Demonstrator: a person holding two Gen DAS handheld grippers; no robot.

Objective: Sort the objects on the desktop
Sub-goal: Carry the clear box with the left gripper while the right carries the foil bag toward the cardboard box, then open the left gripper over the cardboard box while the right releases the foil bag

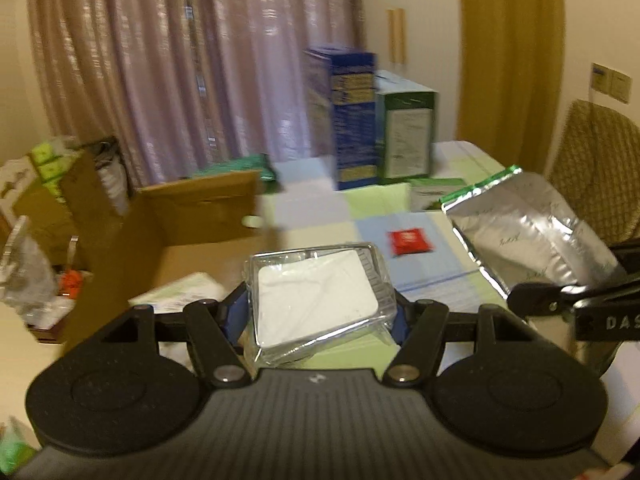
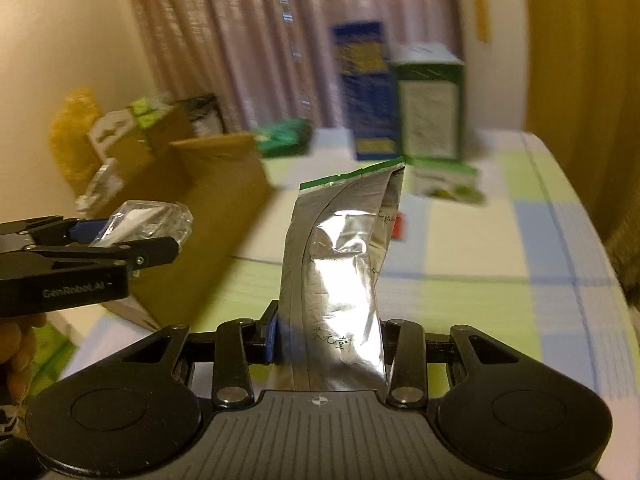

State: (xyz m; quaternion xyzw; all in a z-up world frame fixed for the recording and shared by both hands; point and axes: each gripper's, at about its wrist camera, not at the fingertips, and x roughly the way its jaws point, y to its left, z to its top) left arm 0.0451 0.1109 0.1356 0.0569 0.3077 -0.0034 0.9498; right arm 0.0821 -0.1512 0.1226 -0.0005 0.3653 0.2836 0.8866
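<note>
My left claw [image 1: 320, 316] is clamped about halfway closed on a flat white packet in clear wrap [image 1: 320, 300], pinched by its two long edges so it rides level and clear of the surface [image 1: 424, 276]. My right claw [image 2: 330, 344] is drawn in narrower, its pads pressing the lower end of a silver foil pouch [image 2: 340, 272]; held low like that, the pouch stands upright with its green-edged top [image 2: 352, 174] pointing away from me and nothing spills or folds. I judge both loads are raised for carrying to where they belong, most likely the open cardboard box [image 1: 192, 216] at the left edge of the surface, whose flaps stand open toward me.

Beyond the claws, one small red sachet [image 1: 410, 242] lies flat on the blue check of the cloth, not yet dealt with. Farther off, two tall cartons stand side by side, touching or nearly so: one blue [image 1: 340, 116], one green and white [image 1: 406, 136]. A low green-printed packet [image 2: 446, 182] lies just in front of the green carton, and one dark green packet [image 2: 284, 140] rests behind the cardboard box. So I count two things in hand, one red sachet, two cartons and two green packets still on the surface; blur hides anything smaller.
</note>
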